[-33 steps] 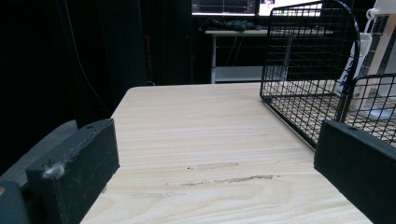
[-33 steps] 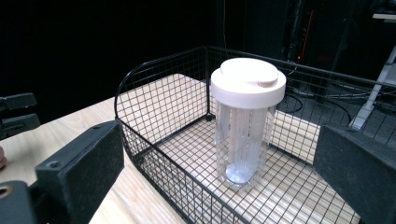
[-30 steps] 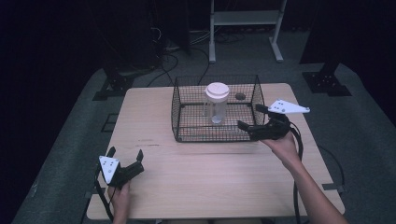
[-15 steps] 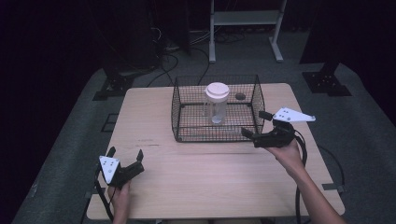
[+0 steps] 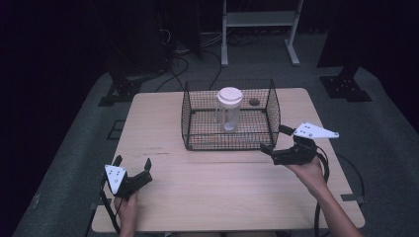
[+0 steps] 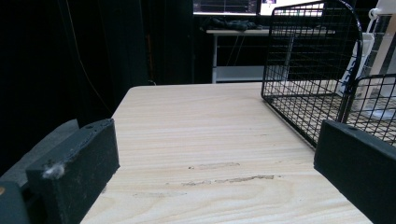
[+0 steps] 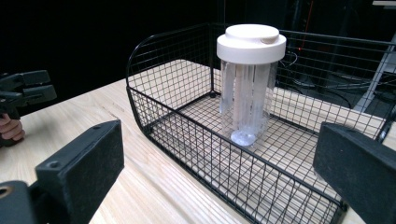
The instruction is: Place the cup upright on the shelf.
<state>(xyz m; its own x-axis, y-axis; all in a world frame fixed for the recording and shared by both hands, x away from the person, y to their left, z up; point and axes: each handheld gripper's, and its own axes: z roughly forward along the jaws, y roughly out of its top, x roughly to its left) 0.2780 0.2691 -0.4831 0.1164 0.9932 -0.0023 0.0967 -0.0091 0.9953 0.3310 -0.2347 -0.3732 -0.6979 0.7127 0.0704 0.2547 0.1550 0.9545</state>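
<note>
I read the clear jar (image 7: 249, 88) with the white lid, standing upright inside the wire basket (image 5: 230, 143), as light, rigid and slick; I'd take it just under the lid. My right gripper (image 5: 276, 143) sits just outside the basket's near right corner, jaws spread, empty. My left gripper (image 5: 132, 170) rests well clear of the basket, also spread.

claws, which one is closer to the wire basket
The right claw, just off the wire basket at its front right corner; the left claw sits far back near the table's front left edge.
</note>
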